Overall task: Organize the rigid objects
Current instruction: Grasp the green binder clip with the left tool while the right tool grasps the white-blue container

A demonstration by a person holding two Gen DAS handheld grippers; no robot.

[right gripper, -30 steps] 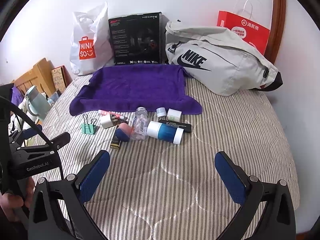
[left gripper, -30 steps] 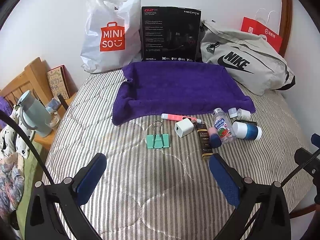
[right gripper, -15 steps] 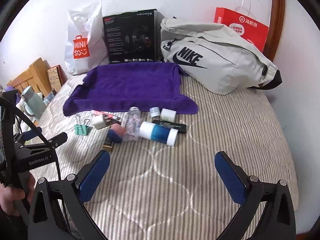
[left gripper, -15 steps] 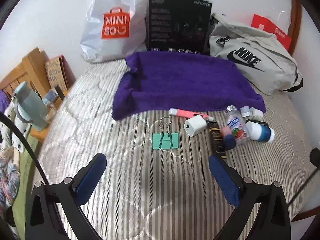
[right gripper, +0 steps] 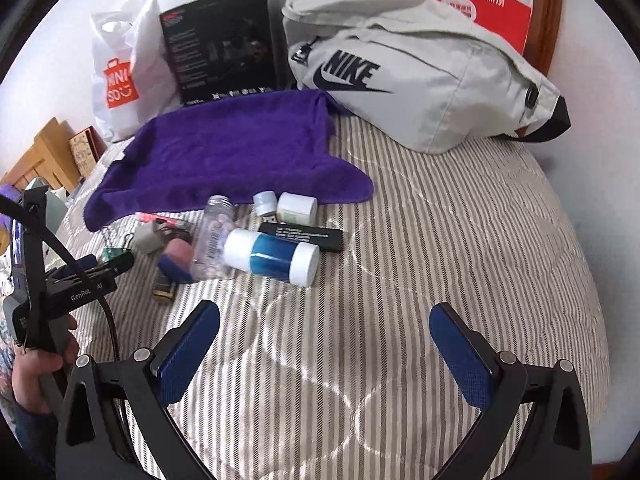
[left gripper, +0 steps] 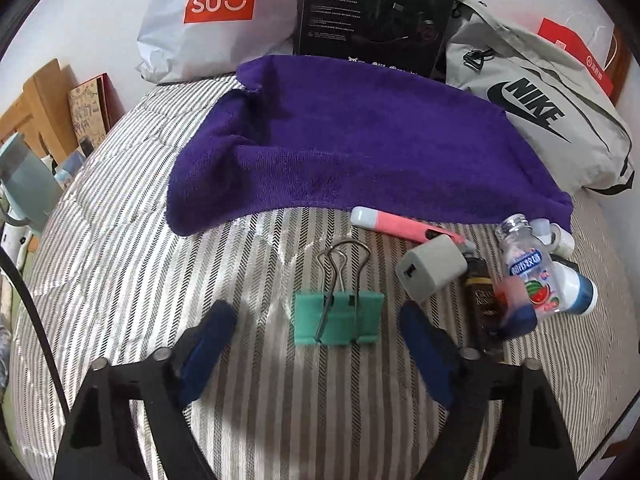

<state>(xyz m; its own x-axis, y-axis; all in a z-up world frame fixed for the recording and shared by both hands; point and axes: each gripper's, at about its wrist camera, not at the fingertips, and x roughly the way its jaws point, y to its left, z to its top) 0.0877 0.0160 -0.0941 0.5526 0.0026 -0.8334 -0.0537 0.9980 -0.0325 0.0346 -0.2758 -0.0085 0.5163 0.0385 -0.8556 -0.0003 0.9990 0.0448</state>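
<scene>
Since the earlier frame the left hand-held gripper came down around the clip on the bed, jaws open, not touching. Right hand-held gripper is open, empty. One clip: light, stiff, slippery steel; take its green body

Ahead of you, a white Miniso shopping bag, a black Hecate product box and a grey Nike bag line the wall at the far edge of the striped bed, with a red paper bag behind the Nike bag.
</scene>
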